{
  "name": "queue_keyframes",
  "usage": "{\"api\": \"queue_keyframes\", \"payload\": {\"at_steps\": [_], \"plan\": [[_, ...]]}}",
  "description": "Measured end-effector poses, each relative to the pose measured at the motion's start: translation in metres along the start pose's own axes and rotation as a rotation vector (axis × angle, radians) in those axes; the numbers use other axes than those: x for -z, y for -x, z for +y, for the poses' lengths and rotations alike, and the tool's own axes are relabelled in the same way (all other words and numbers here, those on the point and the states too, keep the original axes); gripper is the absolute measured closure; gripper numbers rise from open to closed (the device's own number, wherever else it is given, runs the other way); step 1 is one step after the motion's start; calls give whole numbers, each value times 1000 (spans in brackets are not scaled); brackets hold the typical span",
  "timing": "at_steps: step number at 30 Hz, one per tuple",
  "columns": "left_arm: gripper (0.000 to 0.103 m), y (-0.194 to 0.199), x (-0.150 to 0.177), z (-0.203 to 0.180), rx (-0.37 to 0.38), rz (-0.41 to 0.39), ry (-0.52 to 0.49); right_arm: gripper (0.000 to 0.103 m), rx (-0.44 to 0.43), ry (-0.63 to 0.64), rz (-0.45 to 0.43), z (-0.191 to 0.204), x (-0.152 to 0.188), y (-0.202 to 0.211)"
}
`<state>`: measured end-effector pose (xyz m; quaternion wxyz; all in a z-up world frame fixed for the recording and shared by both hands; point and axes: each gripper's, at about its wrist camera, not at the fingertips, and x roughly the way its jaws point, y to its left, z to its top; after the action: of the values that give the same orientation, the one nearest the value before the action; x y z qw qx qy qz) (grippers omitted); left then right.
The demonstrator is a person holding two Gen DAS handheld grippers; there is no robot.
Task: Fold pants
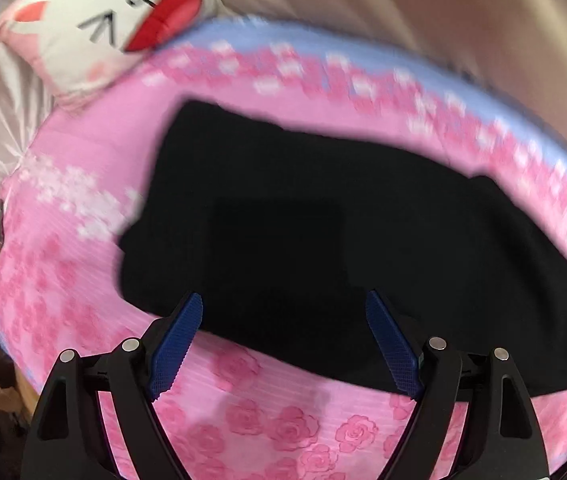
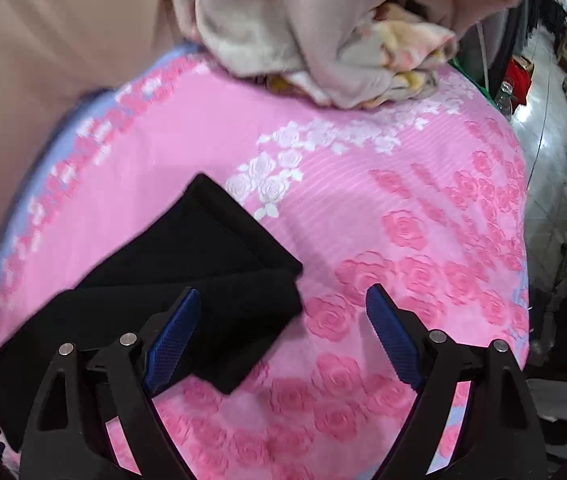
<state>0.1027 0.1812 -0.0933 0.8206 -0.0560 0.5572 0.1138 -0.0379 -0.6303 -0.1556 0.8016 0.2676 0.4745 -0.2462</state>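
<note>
From my remote station I count one pair of black pants (image 1: 323, 220), one pink rose-print bedsheet (image 1: 267, 420), one cat-face pillow (image 1: 95, 20), one heap of blankets (image 2: 323, 32), and two grippers, left (image 1: 283, 312) and right (image 2: 283, 308).

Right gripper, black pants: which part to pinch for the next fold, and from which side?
Probably the stacked leg ends of the black pants, where two layers meet in a corner on the pink sheet. Bring the right gripper, jaws open, in from the bare sheet on its right; the edge faces that way.
</note>
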Motion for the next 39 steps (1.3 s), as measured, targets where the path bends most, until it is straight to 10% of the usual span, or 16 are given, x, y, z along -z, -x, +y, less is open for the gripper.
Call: {"api": "queue_keyframes", "payload": {"at_steps": [1, 3, 9, 11, 13, 15, 23, 31, 32, 34, 39], "plan": [[22, -10, 5, -4, -29, 25, -3, 70, -14, 30, 33, 7, -1, -7], [21, -32, 15, -5, -97, 89, 6, 89, 0, 94, -7, 23, -6, 6], [8, -35, 25, 16, -73, 93, 101, 83, -113, 322, -387, 61, -27, 132], [6, -34, 26, 14, -89, 84, 79, 52, -8, 436, -442, 60, -20, 121], [6, -33, 27, 12, -100, 79, 71, 31, 185, 420, -282, 31, -13, 61], [5, -32, 27, 12, -104, 87, 77, 46, 193, 307, -155, -3, 1, 31], [5, -32, 26, 5, -131, 107, 67, 44, -129, 67, -86, 8, 21, 24], [5, -33, 14, -18, -196, 114, 24, 45, -76, -23, -59, 44, -12, -34], [5, -33, 13, -19, -200, 115, 22, 50, -68, -14, -69, 49, -15, -34], [5, -33, 13, -21, -199, 116, 27, 90, -89, 22, -44, 60, -21, -37], [5, -31, 9, -22, -207, 124, 22, 96, -72, 67, -182, 55, -21, 25]]}}
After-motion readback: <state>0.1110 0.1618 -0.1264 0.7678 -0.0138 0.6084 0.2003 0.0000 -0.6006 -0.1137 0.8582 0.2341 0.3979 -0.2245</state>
